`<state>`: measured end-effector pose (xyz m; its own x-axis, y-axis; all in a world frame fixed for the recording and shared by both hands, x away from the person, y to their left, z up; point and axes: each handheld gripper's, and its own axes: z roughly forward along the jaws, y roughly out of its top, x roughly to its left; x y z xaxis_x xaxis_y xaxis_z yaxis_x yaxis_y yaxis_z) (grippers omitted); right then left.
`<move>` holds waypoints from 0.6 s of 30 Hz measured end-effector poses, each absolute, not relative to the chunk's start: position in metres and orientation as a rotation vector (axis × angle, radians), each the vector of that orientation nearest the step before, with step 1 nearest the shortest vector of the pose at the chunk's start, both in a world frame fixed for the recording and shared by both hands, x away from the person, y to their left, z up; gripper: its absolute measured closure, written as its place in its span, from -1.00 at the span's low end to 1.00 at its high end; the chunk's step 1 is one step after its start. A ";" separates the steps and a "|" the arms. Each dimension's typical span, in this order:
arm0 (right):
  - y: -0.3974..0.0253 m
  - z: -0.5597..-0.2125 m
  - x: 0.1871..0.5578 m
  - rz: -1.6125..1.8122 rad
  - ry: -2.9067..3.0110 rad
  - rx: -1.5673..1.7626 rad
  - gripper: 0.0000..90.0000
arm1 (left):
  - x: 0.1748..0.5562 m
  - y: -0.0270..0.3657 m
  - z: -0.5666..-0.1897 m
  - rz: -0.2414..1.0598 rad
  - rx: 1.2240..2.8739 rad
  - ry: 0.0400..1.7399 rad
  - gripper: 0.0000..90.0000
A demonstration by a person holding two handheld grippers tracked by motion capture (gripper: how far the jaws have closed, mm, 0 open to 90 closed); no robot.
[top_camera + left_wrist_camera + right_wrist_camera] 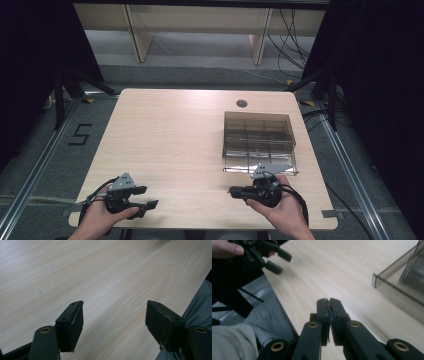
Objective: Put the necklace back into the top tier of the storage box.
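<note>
Starting from the near edge of the worktop (170,135), we hold the left gripper (113,322) with fingers wide apart over bare wood and the right gripper (329,305) with fingers pressed together, holding nothing. The smoky compartment box (258,141) sits just beyond the right fingers; we should part them before reaching toward it

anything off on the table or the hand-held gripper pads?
Minor wear only. The left hand-held gripper is open, and the pad on one jaw has a ragged, frayed lower edge. The right hand-held gripper is shut, with a speck of orange in the seam. The smoky compartment box sits square on the table.
</note>
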<state>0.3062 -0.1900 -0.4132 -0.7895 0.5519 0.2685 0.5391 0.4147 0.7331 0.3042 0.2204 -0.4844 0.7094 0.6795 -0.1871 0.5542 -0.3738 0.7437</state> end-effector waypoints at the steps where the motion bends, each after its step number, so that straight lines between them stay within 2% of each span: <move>1: -0.190 -0.413 0.305 1.393 2.615 1.015 0.94 | 0.304 0.220 -0.484 0.189 2.073 0.938 -0.32; 18: -0.192 -0.403 0.300 1.504 2.503 0.997 0.94 | 0.304 0.220 -0.484 0.190 2.071 0.943 -0.32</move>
<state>0.3001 -0.1924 -0.4029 -0.7897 0.5511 0.2696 0.4967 0.3163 0.8083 0.3041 0.2201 -0.4844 0.7065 0.6823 -0.1881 0.5567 -0.3715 0.7431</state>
